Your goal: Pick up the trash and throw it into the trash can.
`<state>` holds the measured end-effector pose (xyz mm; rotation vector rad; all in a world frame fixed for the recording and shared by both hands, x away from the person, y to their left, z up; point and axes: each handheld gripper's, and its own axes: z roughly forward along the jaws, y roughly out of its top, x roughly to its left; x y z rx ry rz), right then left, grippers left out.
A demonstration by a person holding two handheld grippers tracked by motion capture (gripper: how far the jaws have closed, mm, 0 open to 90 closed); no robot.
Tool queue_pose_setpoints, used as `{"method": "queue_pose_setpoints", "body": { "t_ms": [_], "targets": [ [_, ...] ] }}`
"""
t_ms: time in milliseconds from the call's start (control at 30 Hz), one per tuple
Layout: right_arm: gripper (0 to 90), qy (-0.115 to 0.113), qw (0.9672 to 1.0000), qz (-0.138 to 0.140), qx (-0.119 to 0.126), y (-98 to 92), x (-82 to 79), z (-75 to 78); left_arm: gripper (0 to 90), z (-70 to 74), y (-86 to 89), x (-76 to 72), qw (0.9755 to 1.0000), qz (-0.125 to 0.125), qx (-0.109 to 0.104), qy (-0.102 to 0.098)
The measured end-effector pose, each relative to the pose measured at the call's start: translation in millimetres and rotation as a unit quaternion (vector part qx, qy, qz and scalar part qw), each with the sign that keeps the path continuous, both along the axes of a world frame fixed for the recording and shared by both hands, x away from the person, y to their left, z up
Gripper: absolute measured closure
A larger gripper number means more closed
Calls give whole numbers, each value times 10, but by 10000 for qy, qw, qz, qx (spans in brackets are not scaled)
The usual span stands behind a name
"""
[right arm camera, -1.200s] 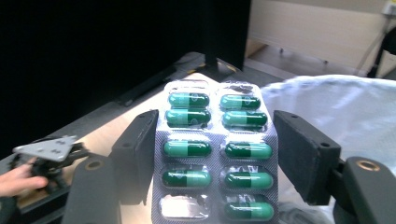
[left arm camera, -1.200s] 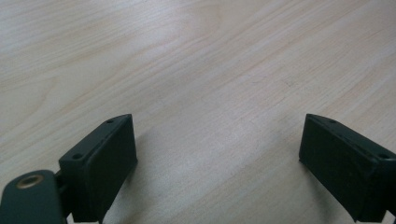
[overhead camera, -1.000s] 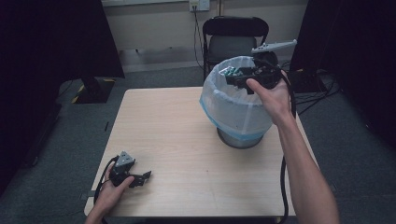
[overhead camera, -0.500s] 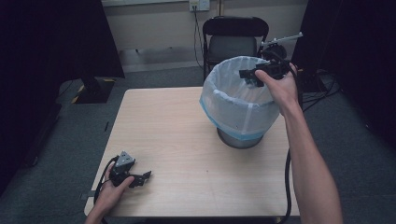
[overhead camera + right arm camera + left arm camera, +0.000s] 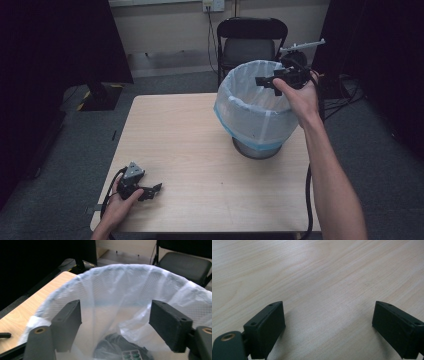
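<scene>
A waste bin (image 5: 255, 117) lined with a pale plastic bag (image 5: 120, 267) stands on the right half of the wooden table (image 5: 185, 135). My right gripper (image 5: 262, 81) hangs over the bin's far right rim, pointing across the opening. Its jaws have just been opening and stand apart with nothing between them (image 5: 115, 312). At the bottom of the bag lie a dark bundle (image 5: 112, 345) and a small pad with green buttons (image 5: 132, 355). My left gripper (image 5: 152, 190) rests on the table's front left corner, open, with bare wood between its jaws (image 5: 328, 315).
A black folding chair (image 5: 252, 47) stands behind the table, just past the bin. The right gripper's cable (image 5: 307, 200) hangs along the table's right edge. Dark curtains close off both sides of the room.
My right hand has shifted a little to the right, toward the bin's far right rim. The left hand and its gripper have stayed put.
</scene>
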<state>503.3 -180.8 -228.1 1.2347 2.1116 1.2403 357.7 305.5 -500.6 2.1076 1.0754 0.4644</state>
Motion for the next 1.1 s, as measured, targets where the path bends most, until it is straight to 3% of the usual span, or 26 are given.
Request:
{"method": "queue_pose_setpoints", "body": {
  "t_ms": [200, 367, 500, 933, 1100],
  "targets": [
    [289, -89, 9997, 232, -65, 96, -149, -2, 105, 0, 0, 0, 10000, -1, 1, 0],
    [278, -359, 9980, 511, 57, 182, -372, 35, 105, 0, 0, 0, 10000, -3, 1, -2],
    [254, -459, 9968, 652, -17, 265, -502, 23, 105, 1, 1, 0, 10000, -4, 5, 1],
    [223, -672, 9906, 1194, 63, 503, -1031, -81, 105, 0, 0, 0, 10000, -1, 2, 0],
    [223, -696, 9884, 1353, -26, 573, -1264, -238, 105, 0, 0, 0, 10000, 2, -3, -1]
  ]
}}
